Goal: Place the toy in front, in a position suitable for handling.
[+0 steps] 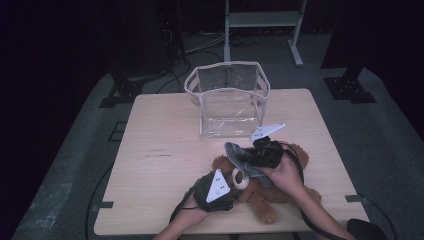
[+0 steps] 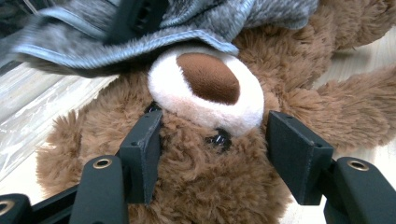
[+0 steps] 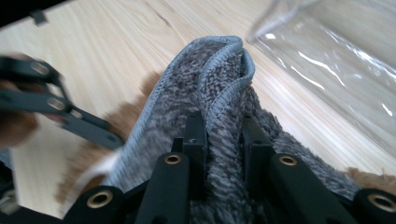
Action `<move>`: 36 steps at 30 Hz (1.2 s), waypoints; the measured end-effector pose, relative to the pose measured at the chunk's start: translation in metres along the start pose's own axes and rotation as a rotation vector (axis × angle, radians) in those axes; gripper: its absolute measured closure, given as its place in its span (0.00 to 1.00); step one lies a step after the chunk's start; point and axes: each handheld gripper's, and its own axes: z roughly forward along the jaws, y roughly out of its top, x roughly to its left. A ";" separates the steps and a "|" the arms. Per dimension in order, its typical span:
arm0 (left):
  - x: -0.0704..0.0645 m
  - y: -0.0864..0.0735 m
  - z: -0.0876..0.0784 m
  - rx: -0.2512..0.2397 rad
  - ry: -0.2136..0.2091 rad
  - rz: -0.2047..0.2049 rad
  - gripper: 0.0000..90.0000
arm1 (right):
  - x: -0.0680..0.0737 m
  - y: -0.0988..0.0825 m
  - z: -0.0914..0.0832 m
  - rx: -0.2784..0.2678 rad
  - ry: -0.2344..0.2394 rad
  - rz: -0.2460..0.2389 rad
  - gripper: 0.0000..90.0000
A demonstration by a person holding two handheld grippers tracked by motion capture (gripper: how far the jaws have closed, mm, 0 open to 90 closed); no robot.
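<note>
A brown teddy bear lies on its back on the wooden table, near the front edge. My left gripper is at its head; in the left gripper view its jaws straddle the head just below the white muzzle, and both pads press into the fur. A grey fleece cloth hangs over the bear's face. My right gripper is shut on a raised fold of that cloth, holding it just above the bear.
A clear plastic bag with white trim stands open at the back middle of the table, close behind the right gripper. Bare tabletop lies to the left. A white metal frame stands on the floor beyond.
</note>
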 end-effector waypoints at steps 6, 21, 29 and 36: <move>-0.001 -0.001 0.001 0.001 -0.004 0.006 0.41 | 0.009 0.011 0.014 0.029 0.023 -0.038 0.84; 0.005 0.001 0.003 0.000 0.007 -0.015 0.41 | 0.015 -0.020 -0.043 -0.053 0.001 -0.013 0.84; 0.021 0.005 0.001 -0.023 0.010 -0.064 0.32 | 0.010 -0.038 -0.046 -0.013 -0.020 -0.043 0.69; 0.036 -0.002 -0.010 -0.026 -0.009 -0.098 0.34 | 0.002 -0.045 -0.044 -0.027 -0.068 -0.054 0.81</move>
